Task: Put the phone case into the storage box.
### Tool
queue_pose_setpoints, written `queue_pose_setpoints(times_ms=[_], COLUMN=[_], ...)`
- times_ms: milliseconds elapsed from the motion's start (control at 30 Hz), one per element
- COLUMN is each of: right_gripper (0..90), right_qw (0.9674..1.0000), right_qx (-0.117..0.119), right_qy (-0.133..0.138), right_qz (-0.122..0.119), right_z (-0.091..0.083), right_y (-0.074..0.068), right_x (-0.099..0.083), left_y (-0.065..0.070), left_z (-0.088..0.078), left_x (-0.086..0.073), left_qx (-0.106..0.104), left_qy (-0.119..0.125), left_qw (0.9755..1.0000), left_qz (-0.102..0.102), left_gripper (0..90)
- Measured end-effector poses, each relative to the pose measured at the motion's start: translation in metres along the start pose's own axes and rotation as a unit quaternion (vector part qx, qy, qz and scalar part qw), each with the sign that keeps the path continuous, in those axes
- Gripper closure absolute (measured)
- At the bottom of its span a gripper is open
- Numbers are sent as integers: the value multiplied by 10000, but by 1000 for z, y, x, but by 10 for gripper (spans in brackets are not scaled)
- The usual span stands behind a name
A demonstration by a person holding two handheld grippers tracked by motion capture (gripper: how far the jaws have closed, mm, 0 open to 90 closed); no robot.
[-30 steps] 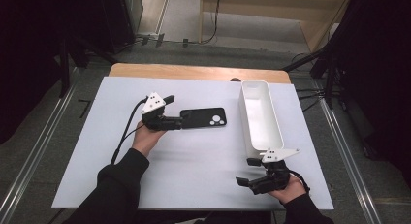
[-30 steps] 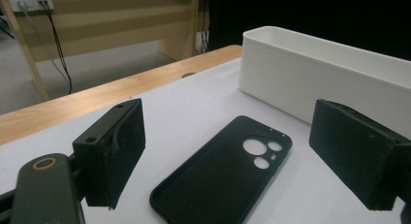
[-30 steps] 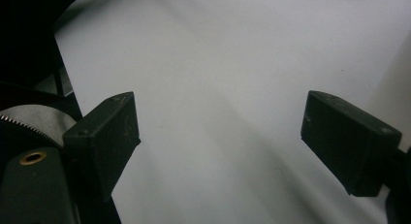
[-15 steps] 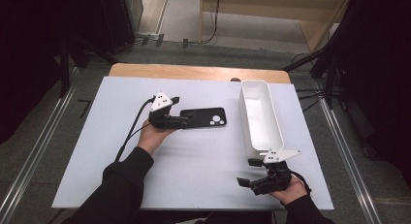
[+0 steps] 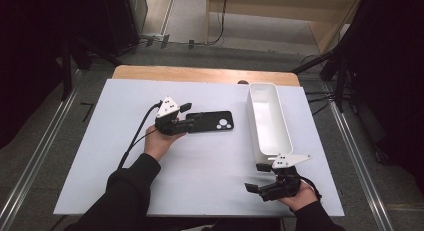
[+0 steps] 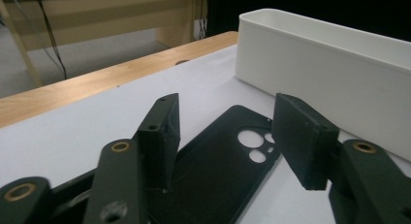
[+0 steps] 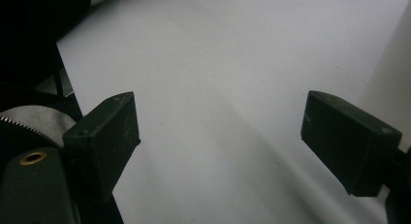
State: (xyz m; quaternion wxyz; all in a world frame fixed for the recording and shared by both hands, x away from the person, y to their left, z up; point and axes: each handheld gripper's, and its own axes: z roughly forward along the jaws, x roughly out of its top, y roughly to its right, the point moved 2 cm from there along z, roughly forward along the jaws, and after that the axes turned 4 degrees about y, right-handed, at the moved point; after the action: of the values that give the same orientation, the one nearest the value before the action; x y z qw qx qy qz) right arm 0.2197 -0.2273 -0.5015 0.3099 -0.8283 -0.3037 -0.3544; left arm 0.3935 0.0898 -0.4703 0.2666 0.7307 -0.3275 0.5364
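1. A black phone case (image 5: 212, 122) lies flat on the white table (image 5: 200, 176), near the middle and toward the far side, with its camera holes at the end that faces the white bin (image 5: 267, 118).
2. The bin stands lengthwise at the table's right, just beside the case but apart from it; a strip of bare table shows between them.
3. The left gripper (image 5: 189, 122) lies low over the case's near end, pointing along it toward the bin, held in the left hand (image 5: 159, 143).
4. In the left gripper view the case (image 6: 228, 170) runs between the two jaws. One jaw comes down on the case's edge, and the other hangs off to the side, above the table, with a gap left to the case.
5. These jaws have just been closing, with the case between them. They are half drawn in and not clamped: the pads do not press on both sides.
6. The bin's wall (image 6: 329, 83) rises beyond the case in that view.
7. The right gripper (image 5: 253, 177) rests at the near right edge of the table, close to the bin's near end, held in the right hand (image 5: 297, 198).
8. Its jaws stand wide apart, with bare table (image 7: 223, 103) between them.
9. The two grippers are well apart.
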Motion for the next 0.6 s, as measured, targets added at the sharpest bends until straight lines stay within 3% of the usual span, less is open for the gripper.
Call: queue_pose_setpoints(times_ms=[67, 100, 167, 200, 267, 533, 600], right_gripper=[123, 123, 123, 123, 123, 123, 123], right_qw=[10000, 10000, 10000, 10000, 10000, 10000, 10000], right_qx=[-3, -3, -2, -3, 6, 14, 12], right_qy=[7, 7, 9, 8, 2, 13, 10], right_qz=[3, 3, 3, 5, 7, 14, 16], right_z=[0, 0, 0, 0, 0, 0, 0], right_y=[0, 0, 0, 0, 0, 0, 0], right_x=[0, 0, 0, 0, 0, 0, 0], left_y=[-1, -1, -2, -2, -3, -9, -10], left_z=[0, 0, 0, -1, -1, 3, 7], left_x=[-1, -1, -2, -3, -5, -14, -19], left_qx=[-4, -3, -7, 36, 45, 128, 109], left_qy=[-22, -34, -66, -80, -7, -211, -374], left_qw=[10000, 10000, 10000, 10000, 10000, 9997, 9992], left_qz=[50, 67, 29, 33, 22, -58, -129], left_gripper=[591, 591, 800, 800, 894, 895, 894])
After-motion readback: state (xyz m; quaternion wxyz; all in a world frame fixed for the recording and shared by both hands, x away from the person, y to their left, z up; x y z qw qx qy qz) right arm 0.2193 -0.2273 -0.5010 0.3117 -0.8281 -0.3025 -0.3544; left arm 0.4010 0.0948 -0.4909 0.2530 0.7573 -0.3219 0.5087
